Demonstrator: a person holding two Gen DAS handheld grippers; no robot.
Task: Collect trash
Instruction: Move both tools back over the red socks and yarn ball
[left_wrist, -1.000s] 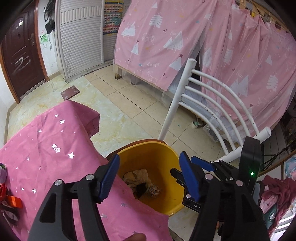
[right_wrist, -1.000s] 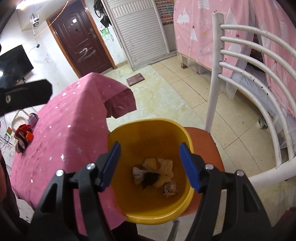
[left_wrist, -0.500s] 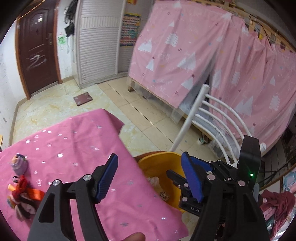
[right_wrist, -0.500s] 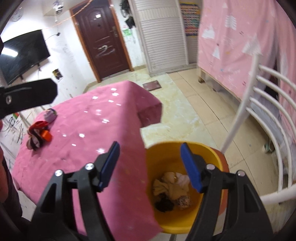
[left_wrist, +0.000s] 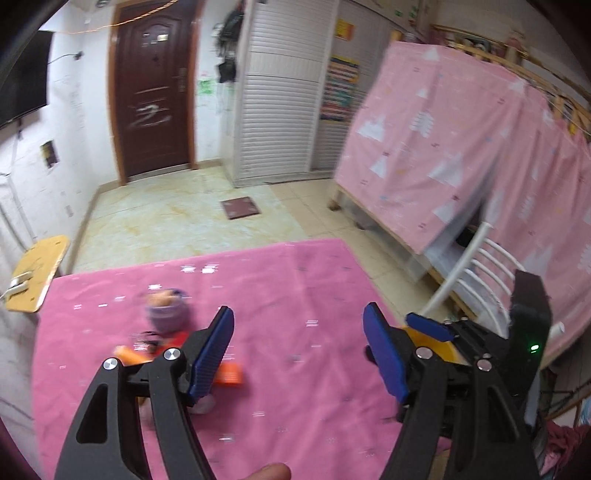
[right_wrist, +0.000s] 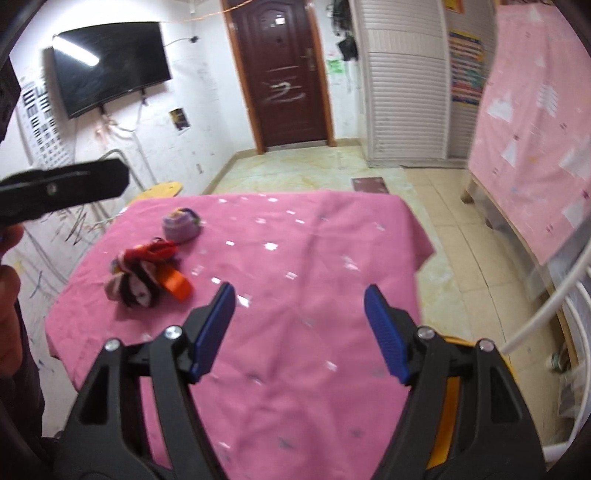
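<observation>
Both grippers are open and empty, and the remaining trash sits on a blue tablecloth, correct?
Not quite: the tablecloth is pink, as the right wrist view shows. The rest holds: the left gripper and right gripper are open and empty, and the trash lies on the cloth.

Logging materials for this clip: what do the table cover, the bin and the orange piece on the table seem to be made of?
Table cover: thin woven cloth, matte pink with small pale printed marks; it creases and drapes over the edge. Bin: likely moulded plastic, smooth yellow rim, mostly hidden behind the right gripper. Orange piece: probably hard plastic, flat and evenly coloured, though motion blur leaves that open.
</observation>
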